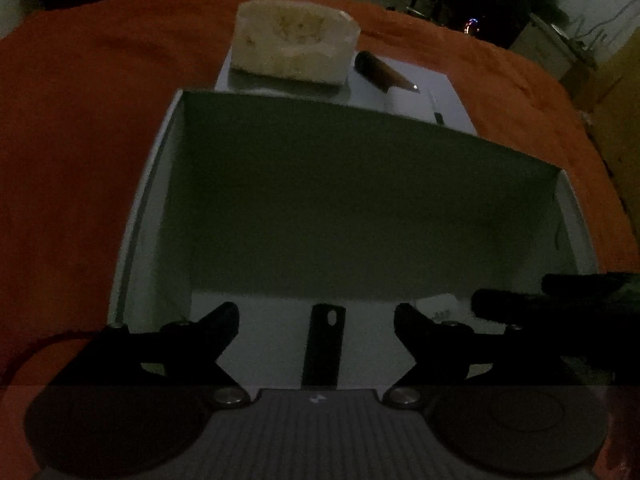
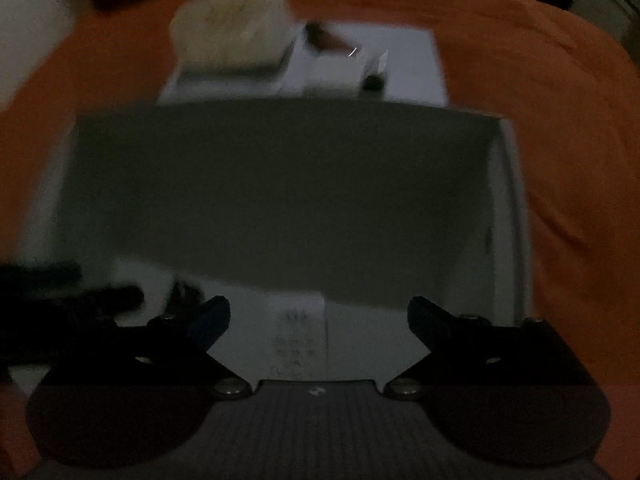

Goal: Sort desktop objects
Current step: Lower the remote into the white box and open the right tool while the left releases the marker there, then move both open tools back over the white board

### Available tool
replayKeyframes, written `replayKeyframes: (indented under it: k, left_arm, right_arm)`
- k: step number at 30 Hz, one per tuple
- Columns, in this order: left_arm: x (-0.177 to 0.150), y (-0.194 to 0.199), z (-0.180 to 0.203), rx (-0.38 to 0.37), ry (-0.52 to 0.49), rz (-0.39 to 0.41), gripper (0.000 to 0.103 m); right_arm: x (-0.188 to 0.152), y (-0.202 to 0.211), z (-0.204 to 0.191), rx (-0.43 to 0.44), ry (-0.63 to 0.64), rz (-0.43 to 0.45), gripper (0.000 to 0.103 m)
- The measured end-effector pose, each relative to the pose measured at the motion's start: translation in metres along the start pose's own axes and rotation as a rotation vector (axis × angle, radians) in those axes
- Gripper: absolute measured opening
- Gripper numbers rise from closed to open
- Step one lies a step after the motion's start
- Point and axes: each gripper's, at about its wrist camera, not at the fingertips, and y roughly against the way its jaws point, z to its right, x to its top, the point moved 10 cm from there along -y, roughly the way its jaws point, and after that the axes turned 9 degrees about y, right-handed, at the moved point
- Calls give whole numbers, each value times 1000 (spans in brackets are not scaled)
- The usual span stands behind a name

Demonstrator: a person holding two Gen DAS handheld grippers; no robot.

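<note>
Orange cloth [image 1: 80, 128] covers the tabletop across the left wrist view, and an open white cardboard box [image 1: 160, 184] with a dim grey-green interior fills the middle of the frame. Beyond its far wall, in the upper centre, a pale cream rectangular pouch [image 1: 294, 46] stands on a flat white sheet [image 1: 452, 96], with a brown tapered stick [image 1: 384, 72] lying just to its right. At the bottom centre the left gripper [image 1: 316, 316] hangs over the box's near edge, its black fingers spread wide with nothing between them; a dark flat strip with a hole [image 1: 325, 344] lies on the white box floor in the gap. Black parts of the other tool intrude at the lower right. The right wrist view is blurred: the same white box [image 2: 508, 208] occupies the centre, the cream pouch [image 2: 232, 28] sits at upper left, and the white sheet [image 2: 408, 64] at upper centre. The right gripper [image 2: 319, 314] at the bottom is likewise released and empty, above a white printed slip [image 2: 300, 336] on the box floor.
</note>
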Motion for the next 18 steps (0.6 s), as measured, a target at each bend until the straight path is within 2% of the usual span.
replayKeyframes:
  k: [2, 4, 8, 11, 18]
  left_arm:
    - [0, 3, 2, -6, -12, 23, 90]
    - [0, 13, 4, -20, -33, 36, 94]
    - [-2, 23, 9, -36, -41, 43, 94]
    - [4, 21, 12, -58, -8, 28, 94]
    - [39, 26, 18, -87, 26, 77, 95]
  right_arm:
    - [5, 15, 6, -13, -19, 1, 101]
    - [17, 31, 11, -11, -38, 58, 103]
    - [40, 51, 10, 6, -33, 154, 103]
    - [52, 61, 12, -4, -25, 178, 103]
    - [83, 71, 9, -22, 1, 213, 103]
